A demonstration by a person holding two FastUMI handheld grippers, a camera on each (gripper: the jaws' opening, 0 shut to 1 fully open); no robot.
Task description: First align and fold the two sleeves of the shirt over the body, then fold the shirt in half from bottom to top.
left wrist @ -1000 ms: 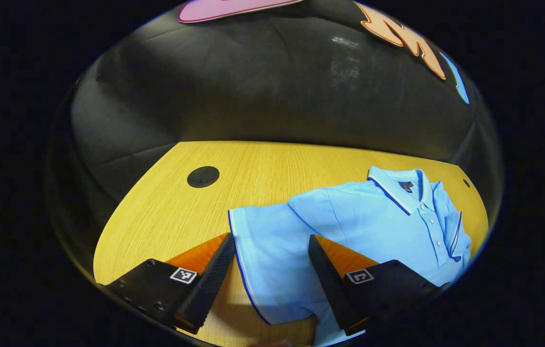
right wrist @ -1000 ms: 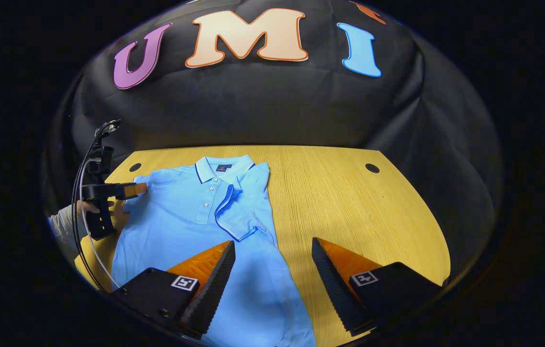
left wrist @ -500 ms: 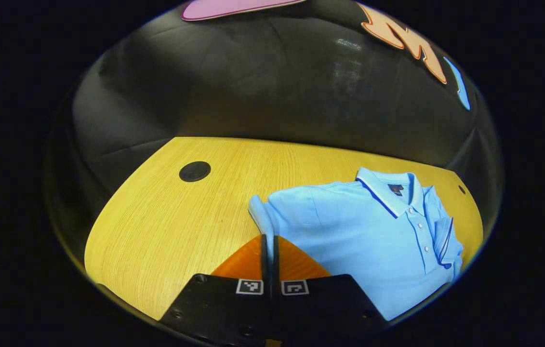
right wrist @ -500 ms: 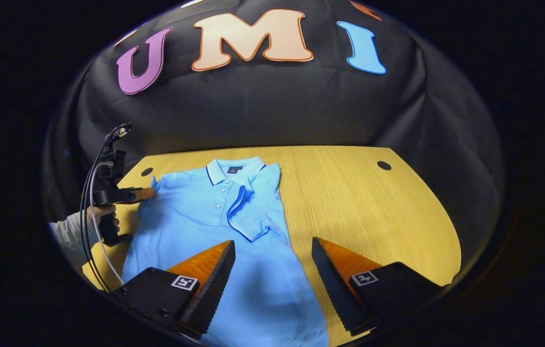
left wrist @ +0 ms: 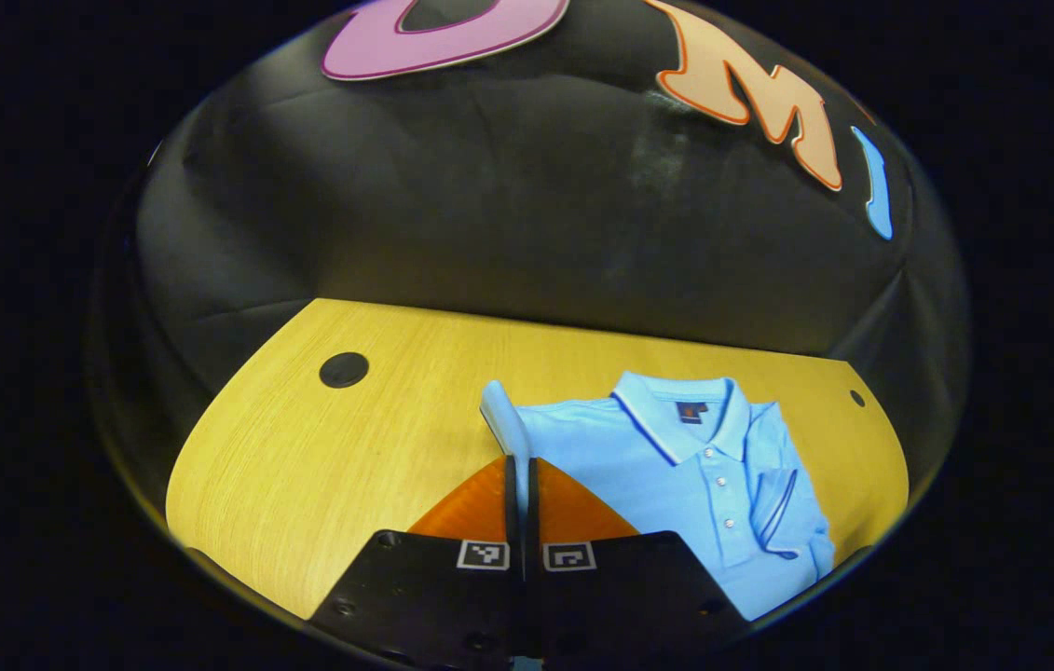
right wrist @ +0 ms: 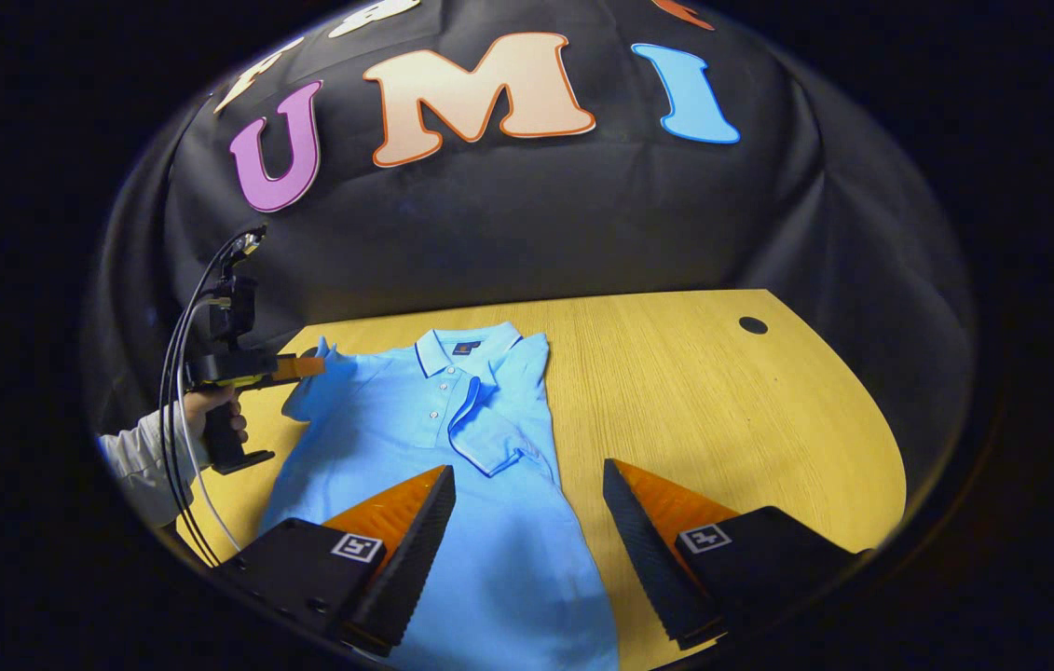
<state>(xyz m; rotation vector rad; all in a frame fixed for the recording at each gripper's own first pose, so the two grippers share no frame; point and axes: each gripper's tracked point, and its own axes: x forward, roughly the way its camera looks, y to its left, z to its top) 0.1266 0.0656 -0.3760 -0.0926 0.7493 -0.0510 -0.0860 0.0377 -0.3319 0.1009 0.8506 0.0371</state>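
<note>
Light-blue short-sleeved polo shirt (right wrist: 452, 466) with dark-edged collar lies front-up on the yellow wood-grain tabletop (right wrist: 722, 410), collar toward the black cloth wall (right wrist: 527, 224), hem toward the camera in the right gripper view. One sleeve (right wrist: 499, 419) is folded over the body, its dark-trimmed cuff resting beside the button placket. The other sleeve (left wrist: 503, 419) is raised off the tabletop, standing up as a narrow fold of cloth.

Left hand-held gripper (left wrist: 521, 475): jaws closed together, with the raised sleeve pinched between the two fingers. In the right gripper view the same left hand-held gripper (right wrist: 307, 366) is seen at the shirt's far shoulder, held by a person's hand (right wrist: 214, 410) in a pale sleeve (right wrist: 140, 457), with black cables (right wrist: 177, 391) looping from the device.

Right hand-held gripper (right wrist: 527, 522): jaws spread wide, nothing between them. It hovers over the lower part of the shirt; one finger overlaps the shirt body in the view, the other overlaps bare tabletop beside the shirt's edge. Whether either finger touches the cloth cannot be told.

Round dark grommet holes (right wrist: 752, 325) sit in the tabletop near its far corners; one hole (left wrist: 344, 370) is visible in the left gripper view, well apart from the shirt.
</note>
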